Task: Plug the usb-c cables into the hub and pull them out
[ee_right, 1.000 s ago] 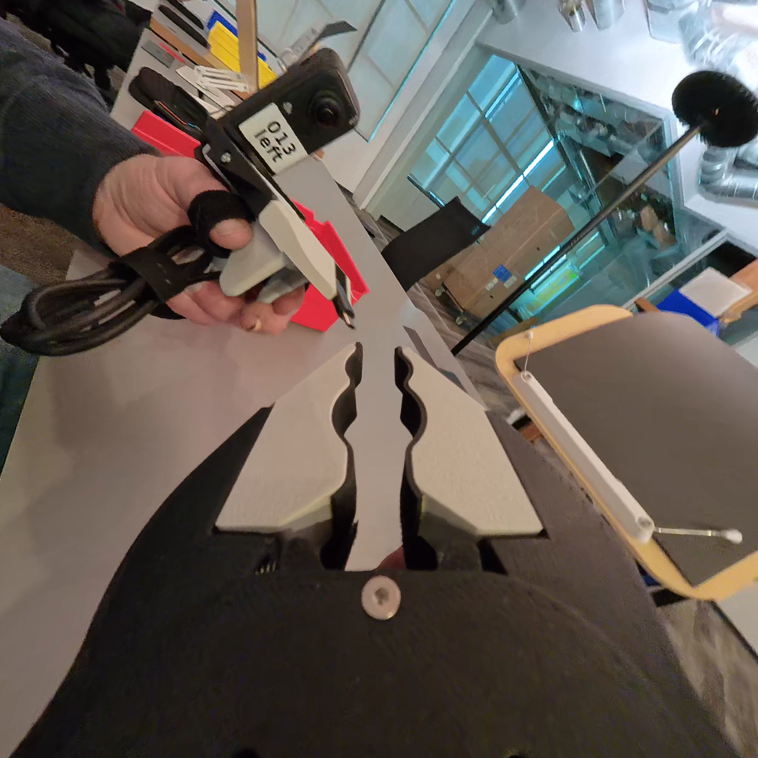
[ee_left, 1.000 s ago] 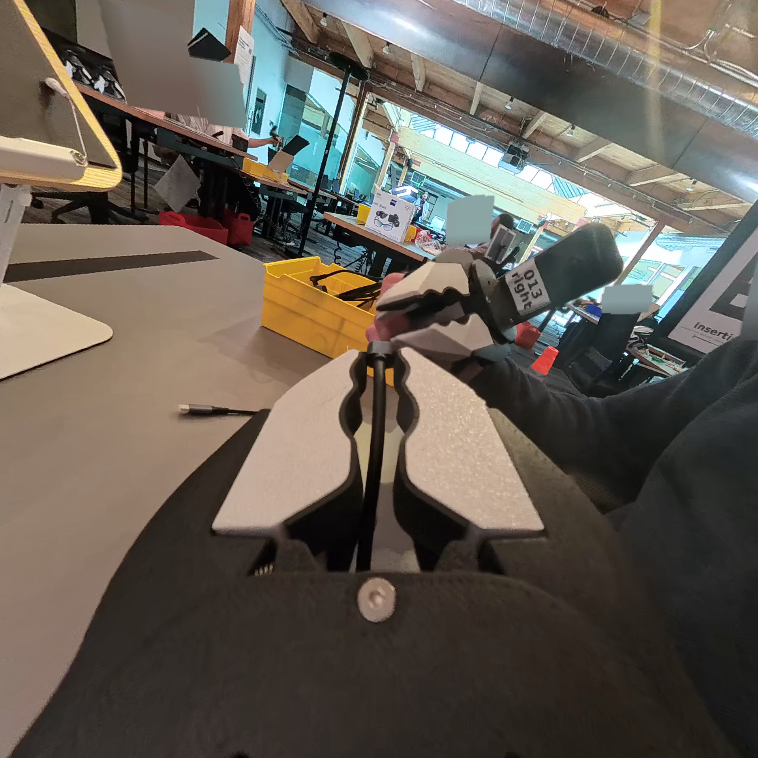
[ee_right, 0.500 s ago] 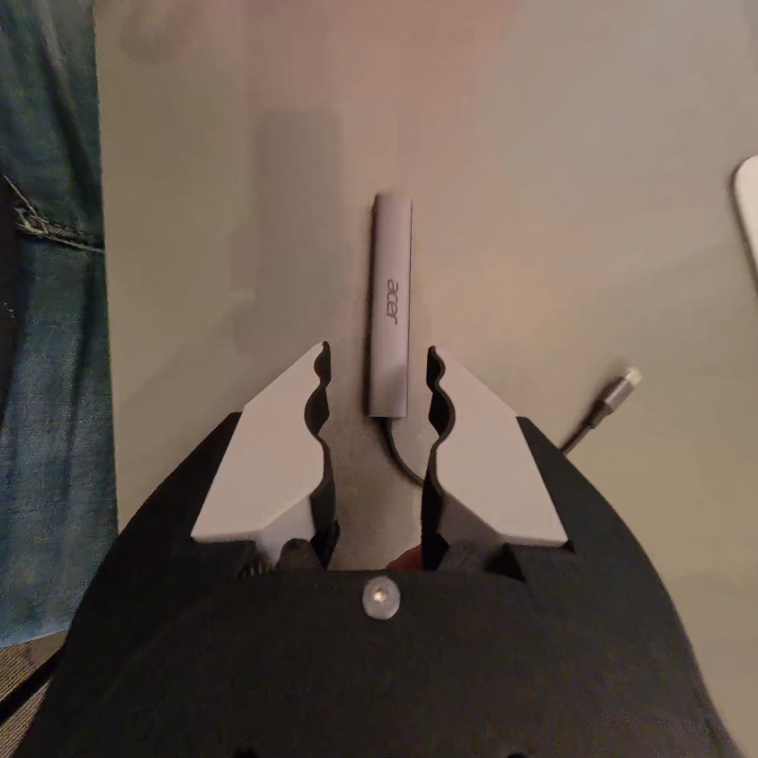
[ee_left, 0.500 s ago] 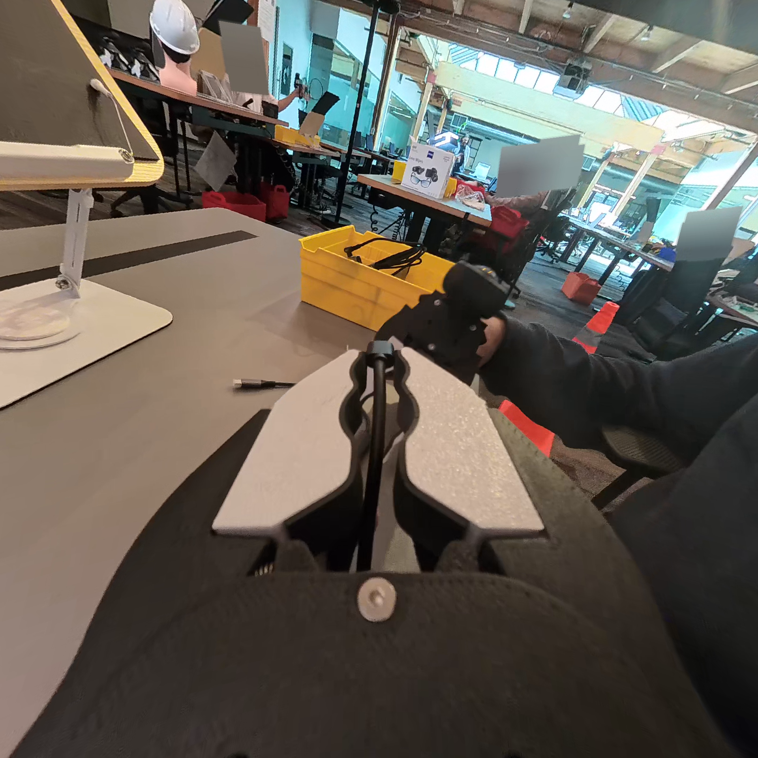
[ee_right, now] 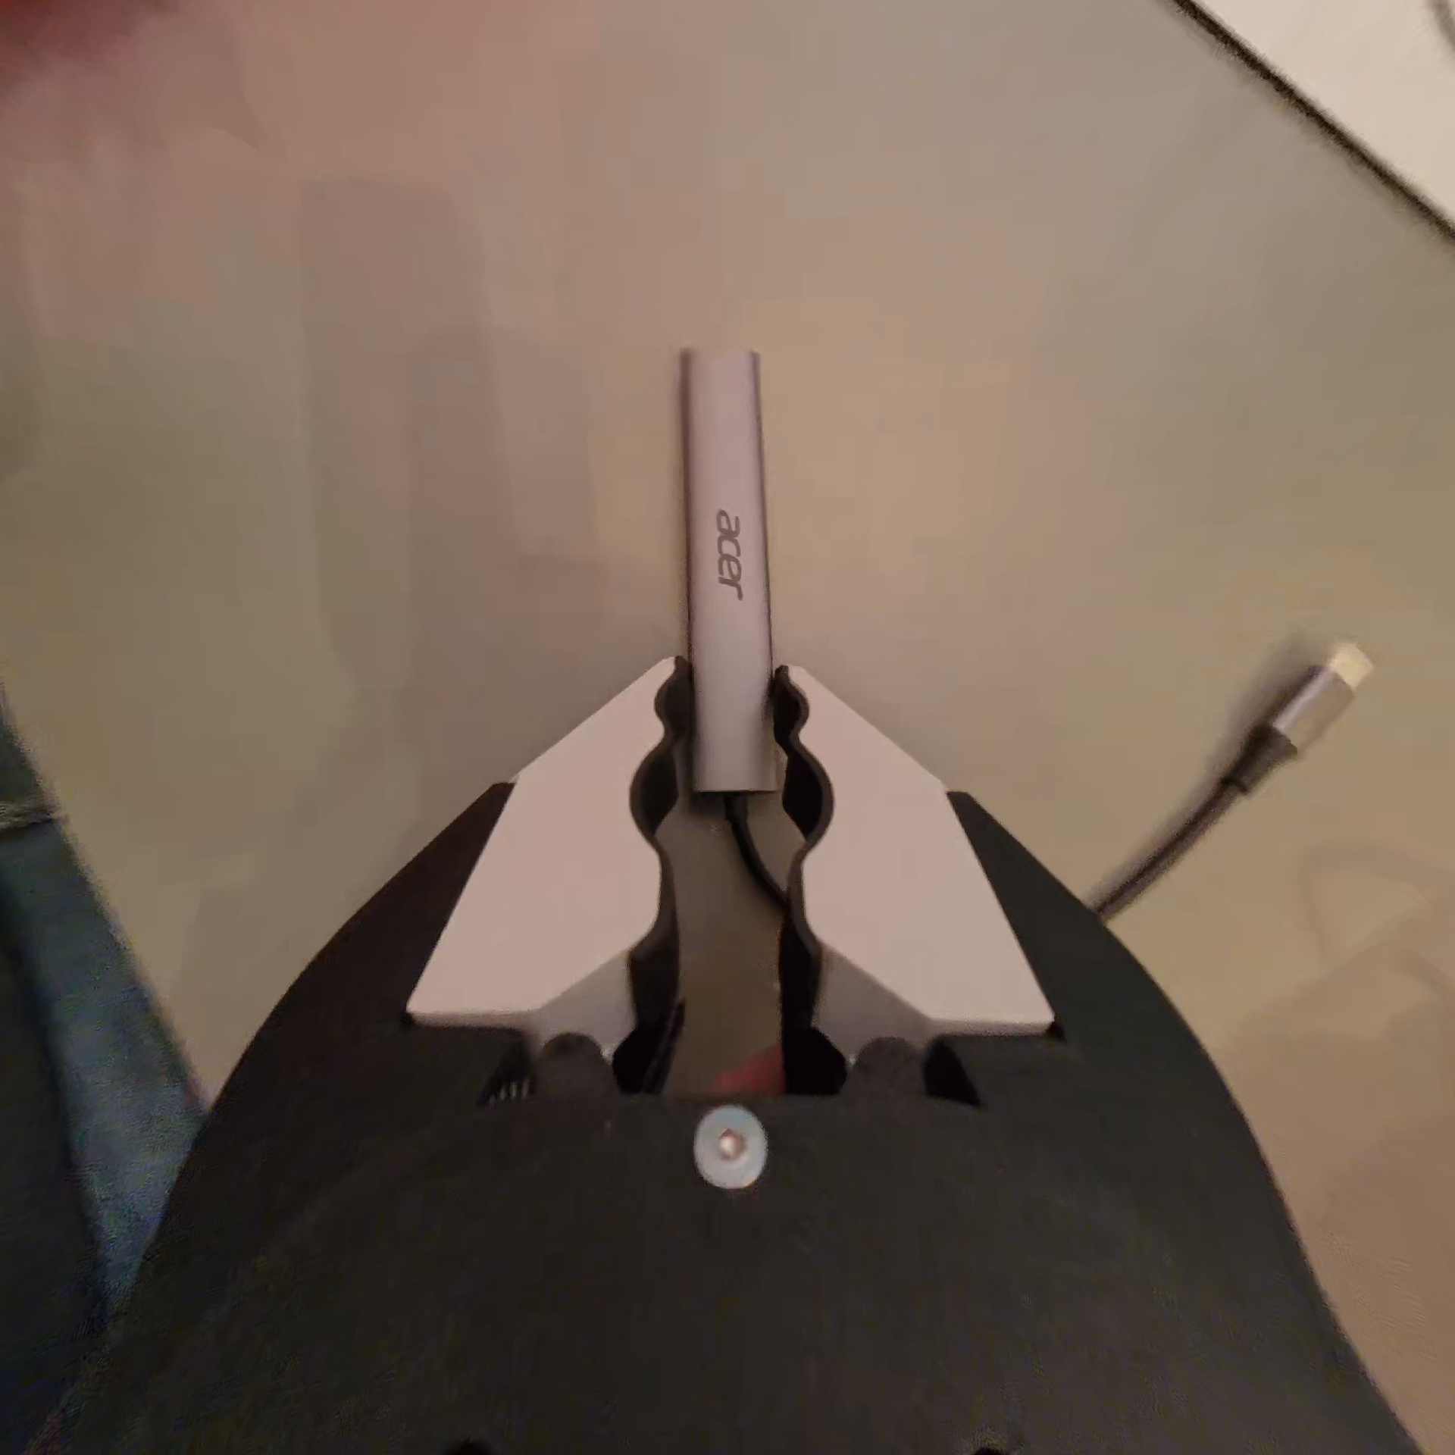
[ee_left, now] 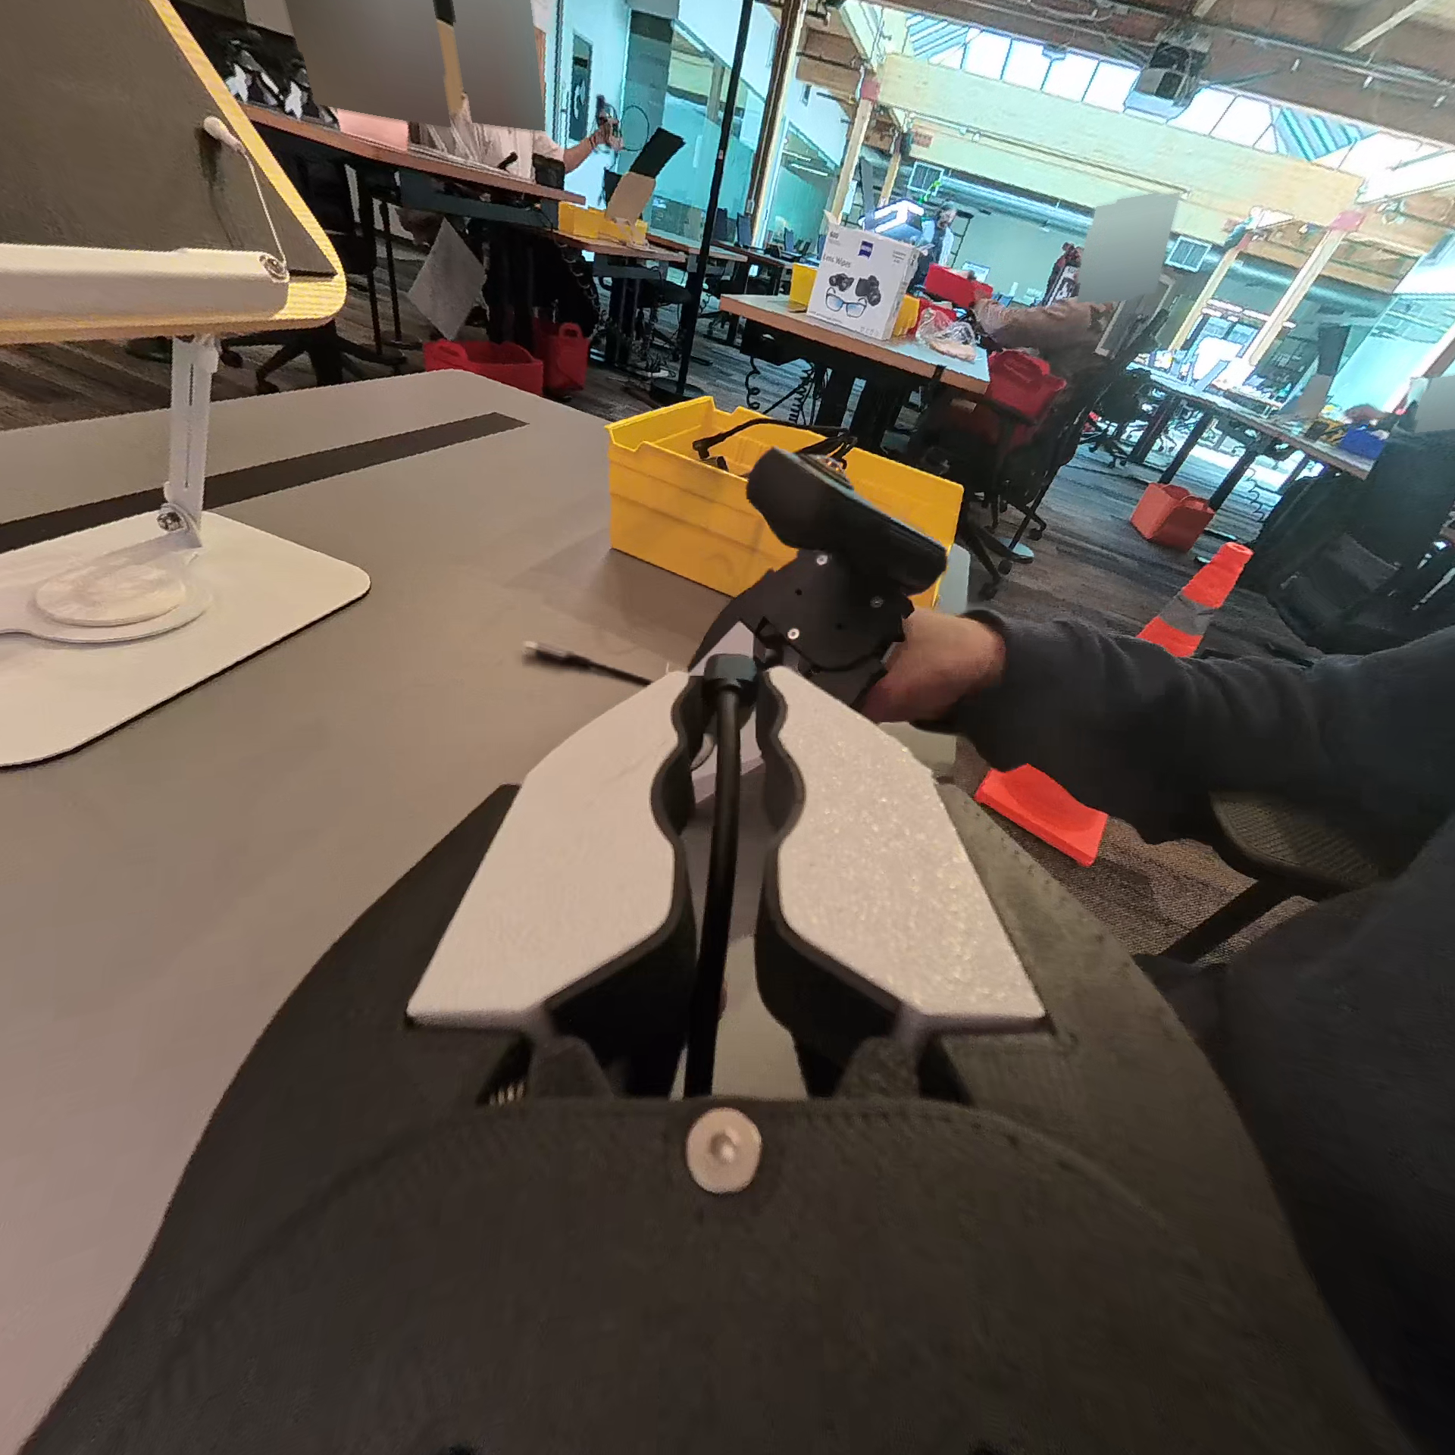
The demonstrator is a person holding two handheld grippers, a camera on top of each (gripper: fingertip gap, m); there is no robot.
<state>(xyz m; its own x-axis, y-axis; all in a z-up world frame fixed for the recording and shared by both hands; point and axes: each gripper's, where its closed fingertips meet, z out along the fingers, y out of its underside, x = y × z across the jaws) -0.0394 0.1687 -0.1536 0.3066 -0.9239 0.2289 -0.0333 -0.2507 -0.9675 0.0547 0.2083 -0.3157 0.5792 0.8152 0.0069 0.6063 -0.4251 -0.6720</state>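
Note:
My left gripper (ee_left: 728, 693) is shut on a black usb-c cable (ee_left: 723, 827). The cable runs back between the fingers and its plug head (ee_left: 728, 671) sticks out at the tips, held above the grey table (ee_left: 315, 787). My right gripper (ee_right: 726, 679) points down at the table and is shut on the near end of a slim grey hub (ee_right: 723, 512), with both pads pressed on its sides. The hub lies flat on the table. The right gripper also shows in the left wrist view (ee_left: 834, 606), just beyond the held plug.
A loose grey usb-c plug (ee_right: 1323, 693) on its cable lies right of the hub; it also shows in the left wrist view (ee_left: 551, 652). A yellow bin (ee_left: 685, 504) stands behind. A white stand base (ee_left: 236, 606) with a tilted board is at the left. My hands' fingertips stand some 20 centimeters from each other.
My right gripper swung down over the hub with its jaws wide, then closed on the hub's near end. My left gripper kept its hold on the cable and moved little.

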